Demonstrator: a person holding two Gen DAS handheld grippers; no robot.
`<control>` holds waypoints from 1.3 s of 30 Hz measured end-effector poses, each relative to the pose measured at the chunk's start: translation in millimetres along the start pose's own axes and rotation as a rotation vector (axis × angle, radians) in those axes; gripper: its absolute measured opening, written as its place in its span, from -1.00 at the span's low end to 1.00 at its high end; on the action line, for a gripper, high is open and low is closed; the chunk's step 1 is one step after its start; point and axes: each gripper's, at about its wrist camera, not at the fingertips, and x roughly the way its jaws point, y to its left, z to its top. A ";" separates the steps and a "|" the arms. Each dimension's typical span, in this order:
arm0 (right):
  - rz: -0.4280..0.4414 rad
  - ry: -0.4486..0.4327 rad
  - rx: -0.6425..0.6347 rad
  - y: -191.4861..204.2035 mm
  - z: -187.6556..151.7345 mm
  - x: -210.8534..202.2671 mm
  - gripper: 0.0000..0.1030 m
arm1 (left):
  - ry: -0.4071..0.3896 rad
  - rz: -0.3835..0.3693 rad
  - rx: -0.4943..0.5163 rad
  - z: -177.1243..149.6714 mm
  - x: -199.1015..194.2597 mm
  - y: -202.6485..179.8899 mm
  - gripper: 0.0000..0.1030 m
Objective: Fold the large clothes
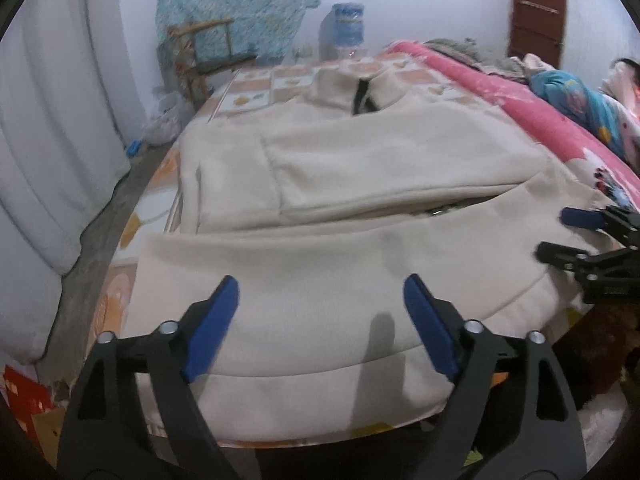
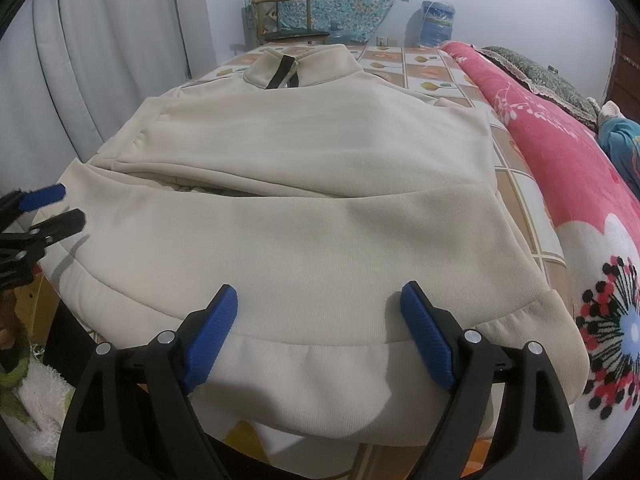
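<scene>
A large cream zip-neck sweatshirt lies flat on the bed with both sleeves folded across its body, collar at the far end. It also fills the right wrist view. My left gripper is open and empty, just above the hem at the near left corner. My right gripper is open and empty, just above the hem at the near right. The right gripper shows at the right edge of the left wrist view, open. The left gripper shows at the left edge of the right wrist view, open.
The bed has a tiled-pattern sheet. A pink floral blanket lies along the right side. White curtains hang on the left. A chair with a teal cloth and a water bottle stand beyond the bed.
</scene>
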 end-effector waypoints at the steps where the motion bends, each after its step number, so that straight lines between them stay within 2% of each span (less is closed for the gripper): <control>1: 0.000 0.000 0.000 0.2 -0.3 0.0 0.59 | -0.006 -0.009 0.019 0.0 -2.9 -3.8 0.65; 4: 0.000 -0.001 0.000 -0.2 -0.2 0.0 0.59 | -0.001 -0.023 0.081 -2.2 -2.2 -18.5 0.72; 7: 0.001 0.000 -0.001 -0.5 -0.3 0.1 0.59 | 0.067 0.033 0.128 -11.1 15.4 -29.7 0.74; 13: -0.003 0.003 -0.001 -1.9 1.1 -1.5 0.59 | 0.107 -0.001 0.019 -15.2 22.9 -13.9 0.86; 18: 0.018 -0.007 -0.007 4.9 4.9 -11.2 0.59 | 0.118 0.012 0.020 -16.8 22.4 -15.2 0.86; 23: 0.062 -0.054 -0.087 24.1 4.3 -24.0 0.59 | 0.129 0.013 0.011 -14.8 24.0 -15.2 0.86; 26: 0.036 -0.010 -0.126 32.1 -1.5 -10.1 0.59 | 0.132 0.010 0.008 -13.1 25.0 -14.6 0.86; 27: 0.027 0.009 -0.129 32.9 -4.3 -2.9 0.66 | 0.133 0.010 0.007 -12.7 24.9 -14.6 0.86; 31: 0.043 0.004 -0.088 26.6 -4.2 -2.7 0.71 | 0.137 0.021 0.004 -9.8 23.5 -13.6 0.86; 34: 0.045 0.006 -0.076 24.3 -1.3 -6.0 0.71 | 0.105 0.038 0.002 -2.8 14.5 -10.0 0.86; 39: 0.052 -0.051 -0.048 22.6 11.6 -17.4 0.71 | 0.078 0.064 -0.028 13.5 13.1 -0.2 0.86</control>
